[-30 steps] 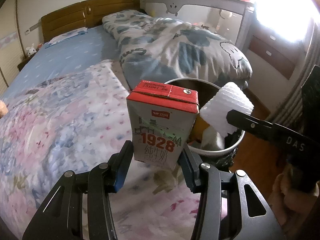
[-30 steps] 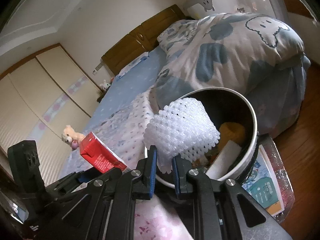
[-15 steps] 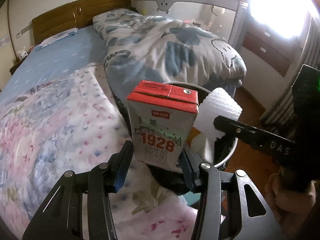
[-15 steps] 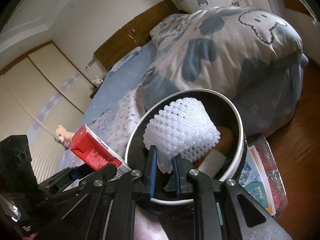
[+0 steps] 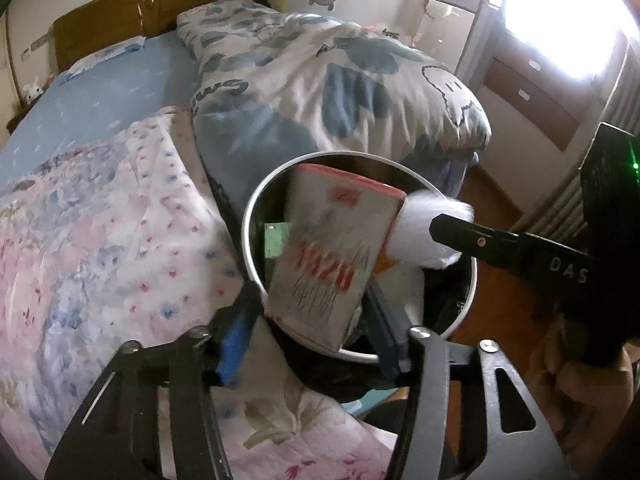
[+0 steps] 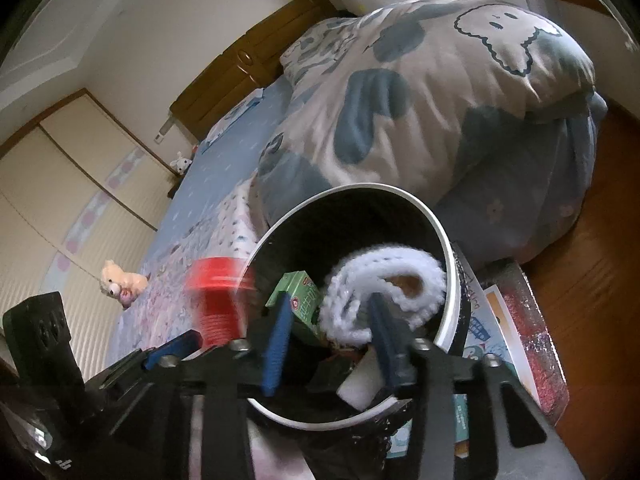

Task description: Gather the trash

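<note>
The red-and-white milk carton [image 5: 332,256] is blurred and tilted over the mouth of the white-rimmed trash bin [image 5: 249,216], loose between the spread fingers of my left gripper [image 5: 310,332], which is open. In the right wrist view the same carton [image 6: 220,296] shows as a red blur at the bin's left rim [image 6: 440,236]. The white foam net [image 6: 380,280] lies curled inside the bin, just beyond my right gripper [image 6: 330,340], which is open and holds nothing. A green carton [image 6: 296,296] lies in the bin too.
The bin stands against the bed's edge, beside the floral quilt [image 5: 100,240] and the blue-and-white duvet [image 5: 340,92]. A booklet [image 6: 492,320] and a red glittery pad [image 6: 532,320] lie under it on the wooden floor [image 6: 600,240]. A plush toy [image 6: 120,280] sits on the bed.
Both grippers have opened. The milk carton has left the left fingers and tips toward the bin. The foam net has dropped from the right fingers into the bin.
</note>
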A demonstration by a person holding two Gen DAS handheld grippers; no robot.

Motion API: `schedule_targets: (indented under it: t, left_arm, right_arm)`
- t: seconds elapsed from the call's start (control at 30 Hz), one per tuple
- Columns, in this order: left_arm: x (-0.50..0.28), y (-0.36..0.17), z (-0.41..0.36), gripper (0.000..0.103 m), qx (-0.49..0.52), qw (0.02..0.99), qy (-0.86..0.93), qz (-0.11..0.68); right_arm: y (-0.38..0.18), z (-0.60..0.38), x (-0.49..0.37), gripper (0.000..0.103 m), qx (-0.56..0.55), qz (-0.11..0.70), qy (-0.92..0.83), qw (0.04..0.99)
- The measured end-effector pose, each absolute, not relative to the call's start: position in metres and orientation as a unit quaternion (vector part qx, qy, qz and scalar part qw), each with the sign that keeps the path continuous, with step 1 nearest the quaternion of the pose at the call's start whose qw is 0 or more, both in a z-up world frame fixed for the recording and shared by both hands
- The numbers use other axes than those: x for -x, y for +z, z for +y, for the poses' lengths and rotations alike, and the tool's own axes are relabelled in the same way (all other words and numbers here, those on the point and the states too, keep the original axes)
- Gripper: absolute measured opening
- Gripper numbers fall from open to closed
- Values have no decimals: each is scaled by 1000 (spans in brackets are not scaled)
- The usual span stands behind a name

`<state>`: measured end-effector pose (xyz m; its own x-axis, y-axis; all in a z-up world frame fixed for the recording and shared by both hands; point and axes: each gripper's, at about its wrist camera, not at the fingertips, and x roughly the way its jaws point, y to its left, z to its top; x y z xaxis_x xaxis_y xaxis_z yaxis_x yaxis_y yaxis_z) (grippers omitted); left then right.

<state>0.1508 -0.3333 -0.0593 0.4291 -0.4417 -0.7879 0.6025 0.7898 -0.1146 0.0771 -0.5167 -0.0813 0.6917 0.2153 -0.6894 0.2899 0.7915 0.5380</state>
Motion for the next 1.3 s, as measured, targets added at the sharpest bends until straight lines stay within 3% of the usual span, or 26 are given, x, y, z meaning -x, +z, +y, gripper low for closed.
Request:
schedule_targets:
  t: [0.33, 0.5, 0.8, 1.3]
  left_arm:
    - [-142, -58, -294, 61, -63, 849, -295, 435]
    - [-136, -60, -268, 61, -43, 853, -278, 439]
    - [-113, -53, -217, 63, -18, 875, -246, 416]
    - [-58, -27, -134, 76, 0, 931, -181, 317]
  right_arm:
    - [-76, -499, -65, 51, -325, 379, -20, 866]
    - [-70, -478, -52, 66, -312, 367, -24, 876]
    - [-53, -418, -25, 84, -239, 331, -31, 912]
    - [-23, -351, -10, 97, -132, 268, -19, 954]
